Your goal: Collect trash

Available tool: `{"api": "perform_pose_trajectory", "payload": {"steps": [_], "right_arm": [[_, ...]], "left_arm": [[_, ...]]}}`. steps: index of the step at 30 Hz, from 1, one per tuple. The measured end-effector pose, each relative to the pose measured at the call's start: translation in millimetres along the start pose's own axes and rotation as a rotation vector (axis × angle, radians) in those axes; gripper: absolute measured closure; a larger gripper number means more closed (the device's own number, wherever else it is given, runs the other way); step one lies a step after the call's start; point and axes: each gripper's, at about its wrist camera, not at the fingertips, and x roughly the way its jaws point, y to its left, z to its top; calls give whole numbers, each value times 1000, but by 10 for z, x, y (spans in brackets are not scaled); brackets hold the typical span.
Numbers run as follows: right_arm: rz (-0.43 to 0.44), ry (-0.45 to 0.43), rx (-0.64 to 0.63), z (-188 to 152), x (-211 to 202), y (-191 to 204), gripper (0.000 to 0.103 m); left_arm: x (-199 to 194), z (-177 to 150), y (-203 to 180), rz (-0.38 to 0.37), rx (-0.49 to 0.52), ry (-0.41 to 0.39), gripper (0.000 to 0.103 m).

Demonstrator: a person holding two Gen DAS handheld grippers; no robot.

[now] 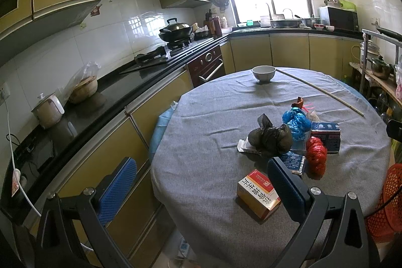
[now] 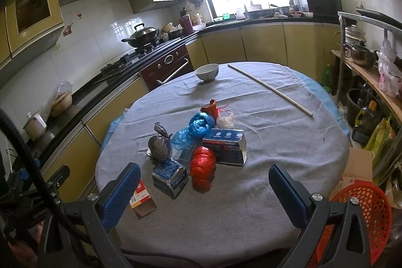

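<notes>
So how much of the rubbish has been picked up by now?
None, by the look of it. Both the left gripper and right gripper are open and hold nothing. The red bag, blue bag, black bag and orange box lie on the table; what shows of the red basket looks empty.

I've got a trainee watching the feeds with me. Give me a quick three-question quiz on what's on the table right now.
1. True or false: the left gripper is shut on the orange carton.
2. Which lies nearest the white bowl? A) red bag B) blue bag C) black bag
3. Fill in: the red mesh basket sits off the table's near-____ edge, seen from the right wrist.

Key: 1. False; both grippers, including the right gripper, are open and hold nothing. 2. B. 3. right.
</notes>
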Motion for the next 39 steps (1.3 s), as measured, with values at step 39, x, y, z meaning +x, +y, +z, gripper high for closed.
{"api": "perform_pose_trajectory", "payload": {"steps": [39], "right_arm": [[1,2,-1,-54,17,15,0]], "left_arm": [[-17,-14,-25,-4,16,10,0]]}}
